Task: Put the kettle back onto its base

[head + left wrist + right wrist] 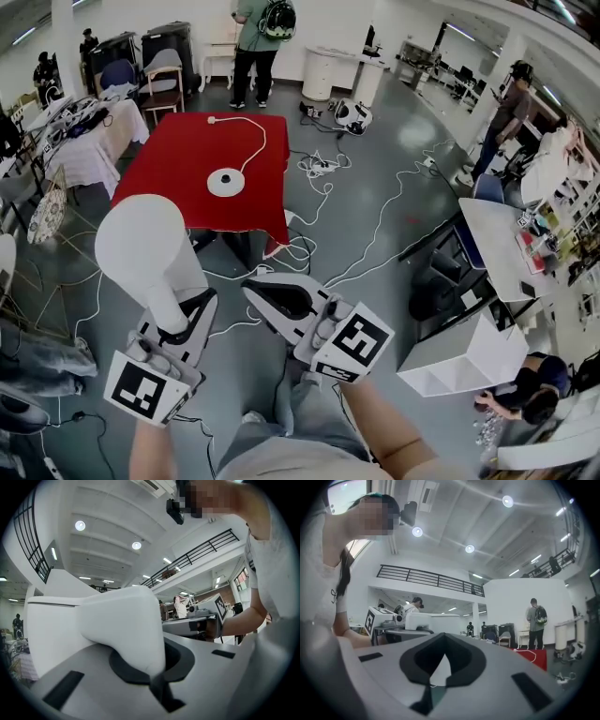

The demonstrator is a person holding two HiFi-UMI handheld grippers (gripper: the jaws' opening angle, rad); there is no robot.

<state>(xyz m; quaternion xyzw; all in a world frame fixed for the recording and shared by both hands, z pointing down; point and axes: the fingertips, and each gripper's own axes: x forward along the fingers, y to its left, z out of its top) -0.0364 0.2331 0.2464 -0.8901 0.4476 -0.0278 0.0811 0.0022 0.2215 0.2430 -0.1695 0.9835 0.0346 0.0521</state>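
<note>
While clamping the white kettle (141,248) by its handle in the left hand-held gripper (186,317), hold it upright over the floor, short of the red worktop's (178,159) near edge. Steer for the round base (226,182) near the worktop's middle, clear of the cord (262,138). Lower straight down, centred, no tilt. Keep the right hand-held gripper (281,298), clenched on nothing, out of the way. Can't see inside the kettle, so treat it as full.

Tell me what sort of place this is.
Probably a large open lab or workshop hall: loose cables trail over the grey floor, cluttered worktables stand along the sides, and a railed mezzanine runs overhead.
</note>
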